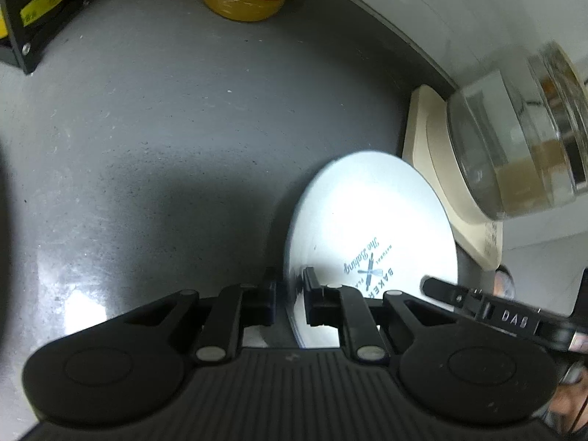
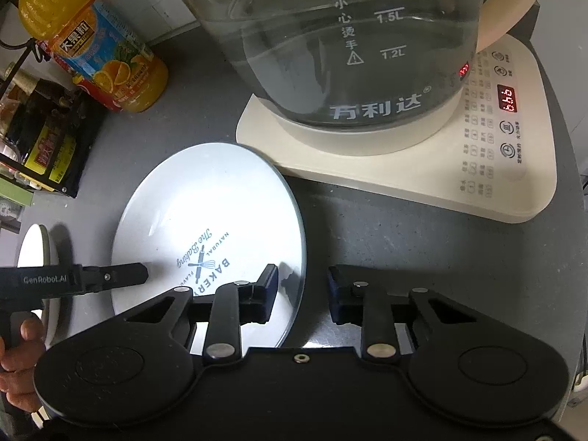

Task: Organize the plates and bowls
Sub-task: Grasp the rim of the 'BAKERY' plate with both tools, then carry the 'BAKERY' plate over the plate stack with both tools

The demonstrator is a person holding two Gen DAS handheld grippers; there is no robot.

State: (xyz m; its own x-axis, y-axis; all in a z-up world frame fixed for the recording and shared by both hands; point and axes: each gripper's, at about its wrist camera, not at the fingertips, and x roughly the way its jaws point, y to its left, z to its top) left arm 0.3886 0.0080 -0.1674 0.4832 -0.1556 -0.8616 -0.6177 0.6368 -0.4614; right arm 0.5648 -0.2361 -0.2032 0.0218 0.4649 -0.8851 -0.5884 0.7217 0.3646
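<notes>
Left wrist view: left gripper clamps rim of round white printed plate; right gripper wide, straddling plate edge, grey countertop beneath.

Black ribbed claw, silver pivot screws, "GenRobot.AI" lettering

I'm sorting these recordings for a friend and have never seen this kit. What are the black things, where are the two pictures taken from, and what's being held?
No robot: a person holds a two-fingered gripper in each hand, each carrying a camera looking along its fingers. One picture is from the left gripper, whose fingers pinch the rim of a white plate. The other is from the right gripper, open astride the plate's other edge. On the grey counter stand a glass kettle on its cream base and an orange juice bottle.
</notes>
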